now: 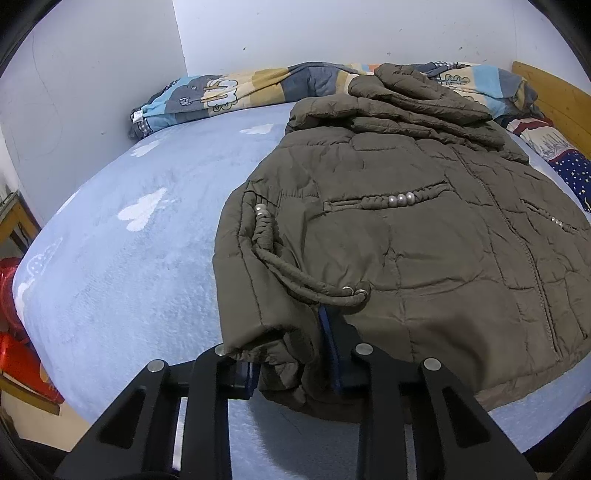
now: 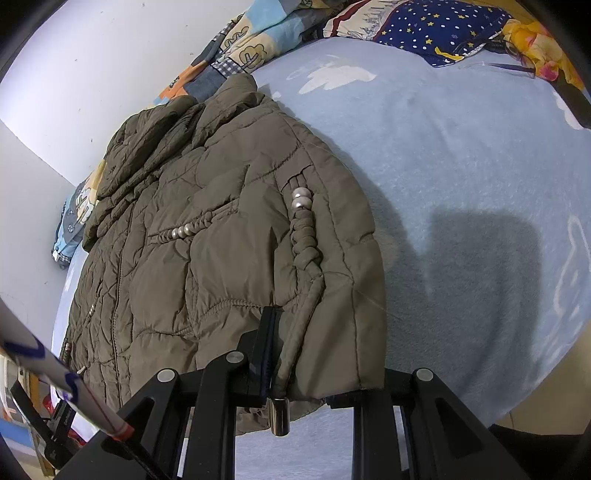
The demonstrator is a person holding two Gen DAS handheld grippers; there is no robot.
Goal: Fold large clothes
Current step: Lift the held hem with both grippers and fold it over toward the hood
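An olive-brown quilted jacket (image 1: pixel 424 229) lies spread on a light blue bed (image 1: pixel 129 240), with pearl-trimmed pockets and braided drawcords. My left gripper (image 1: pixel 291 354) is shut on the jacket's hem corner, fabric bunched between its fingers. In the right wrist view the jacket (image 2: pixel 221 229) fills the left half. My right gripper (image 2: pixel 314 373) holds the other hem corner; one finger (image 2: pixel 267 343) lies on top of the fabric and the other is hidden under it. A drawcord with a metal tip (image 2: pixel 279 417) hangs at the hem.
A patchwork quilt (image 1: pixel 240 88) is bunched along the white wall at the bed's far side. A star-print pillow (image 2: pixel 436 29) lies at the head. A wooden headboard (image 1: pixel 554 96) stands right. Red items (image 1: pixel 22 354) sit beside the bed's left edge.
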